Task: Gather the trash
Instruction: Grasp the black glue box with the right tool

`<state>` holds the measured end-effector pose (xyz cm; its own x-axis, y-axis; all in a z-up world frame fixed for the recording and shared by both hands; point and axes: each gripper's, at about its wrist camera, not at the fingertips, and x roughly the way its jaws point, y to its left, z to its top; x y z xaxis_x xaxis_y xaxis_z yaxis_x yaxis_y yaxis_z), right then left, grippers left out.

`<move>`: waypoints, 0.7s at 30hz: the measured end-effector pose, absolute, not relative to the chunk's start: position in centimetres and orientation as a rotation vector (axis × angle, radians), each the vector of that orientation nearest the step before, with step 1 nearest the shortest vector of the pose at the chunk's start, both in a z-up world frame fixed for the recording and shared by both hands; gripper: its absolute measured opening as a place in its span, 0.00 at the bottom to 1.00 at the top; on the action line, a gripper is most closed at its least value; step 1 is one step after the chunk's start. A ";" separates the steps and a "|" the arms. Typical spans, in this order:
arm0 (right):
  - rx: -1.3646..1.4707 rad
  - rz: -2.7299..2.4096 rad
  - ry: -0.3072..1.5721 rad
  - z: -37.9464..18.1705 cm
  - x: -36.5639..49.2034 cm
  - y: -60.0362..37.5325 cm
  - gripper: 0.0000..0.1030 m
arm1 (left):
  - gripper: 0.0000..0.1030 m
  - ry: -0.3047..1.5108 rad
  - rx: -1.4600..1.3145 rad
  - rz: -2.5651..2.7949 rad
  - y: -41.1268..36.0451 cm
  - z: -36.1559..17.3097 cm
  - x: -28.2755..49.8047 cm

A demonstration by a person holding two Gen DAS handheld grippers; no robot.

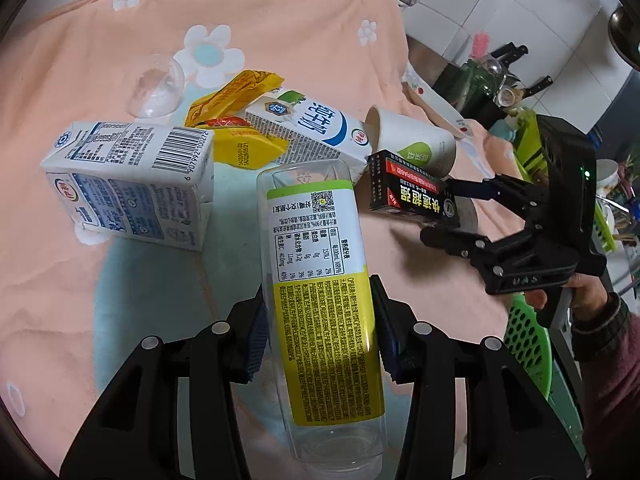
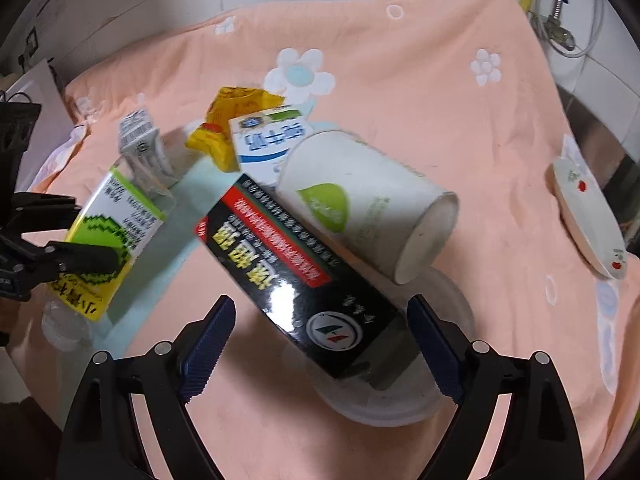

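Note:
A clear plastic bottle (image 1: pixel 320 280) with a yellow-green label lies on the peach cloth (image 1: pixel 280 28). My left gripper (image 1: pixel 320 340) has both pads against the bottle's sides. In the right wrist view the bottle (image 2: pixel 108 236) is at the left with the left gripper (image 2: pixel 68 248) on it. A black box (image 2: pixel 296 276) with red and yellow print lies between the open jaws of my right gripper (image 2: pixel 320 344), which stand wide apart with gaps on both sides. In the left wrist view the right gripper (image 1: pixel 436 208) is at the box (image 1: pixel 412 192).
Two milk cartons (image 1: pixel 132 184) (image 1: pixel 308 132), a yellow wrapper (image 1: pixel 236 120), a white paper cup (image 2: pixel 360 208) on its side and a clear lid (image 2: pixel 380 392) under the box lie on the cloth. A small dish (image 2: pixel 588 216) lies at the right edge. A green basket (image 1: pixel 528 344) stands beside the table.

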<state>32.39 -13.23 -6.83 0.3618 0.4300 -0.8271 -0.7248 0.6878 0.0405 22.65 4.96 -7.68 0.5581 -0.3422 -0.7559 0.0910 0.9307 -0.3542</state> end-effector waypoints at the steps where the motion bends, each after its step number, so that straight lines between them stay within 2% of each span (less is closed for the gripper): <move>1: -0.367 0.769 0.934 -6.8 32.2 -13.1 0.82 | 0.44 0.947 -0.291 -0.261 5.0 -7.7 22.7; 15: -0.548 0.845 0.888 -6.5 29.6 -10.0 0.82 | 0.44 0.949 -0.298 -0.258 5.6 -7.7 22.4; 21: -0.576 0.853 0.909 -7.6 30.7 -8.6 0.74 | 0.44 0.955 -0.311 -0.263 5.9 -7.9 22.3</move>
